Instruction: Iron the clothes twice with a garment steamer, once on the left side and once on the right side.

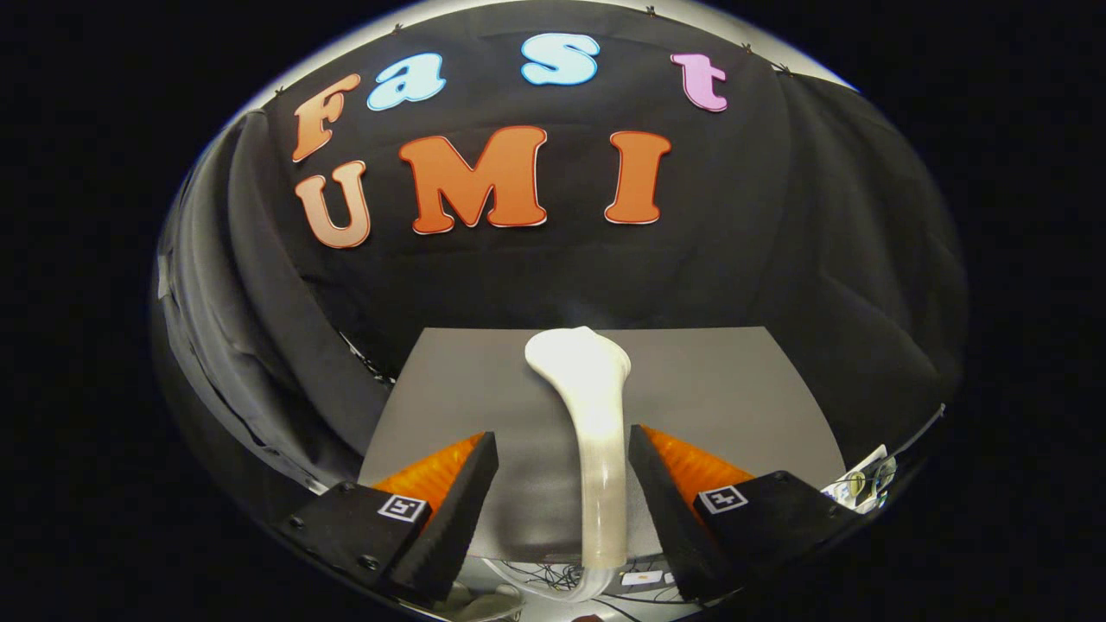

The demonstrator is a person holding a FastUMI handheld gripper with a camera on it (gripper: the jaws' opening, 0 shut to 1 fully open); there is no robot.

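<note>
Black cloth drapes the booth behind a grey tabletop. A white garment steamer stands upright between the fingers of the hand-held gripper, its flared head rising beyond the fingertips and its handle running down between them. The black-padded fingers are spread apart, released; the right pad sits just beside the handle, the left well clear. Loose cables lie below the tabletop's near edge.

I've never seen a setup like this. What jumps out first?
A white garment steamer stands upright between the fingers of the open gripper, its flared head rising beyond them. The right finger's black pad lies close to its handle, the left is apart. Behind it lies a flat grey board.
</note>
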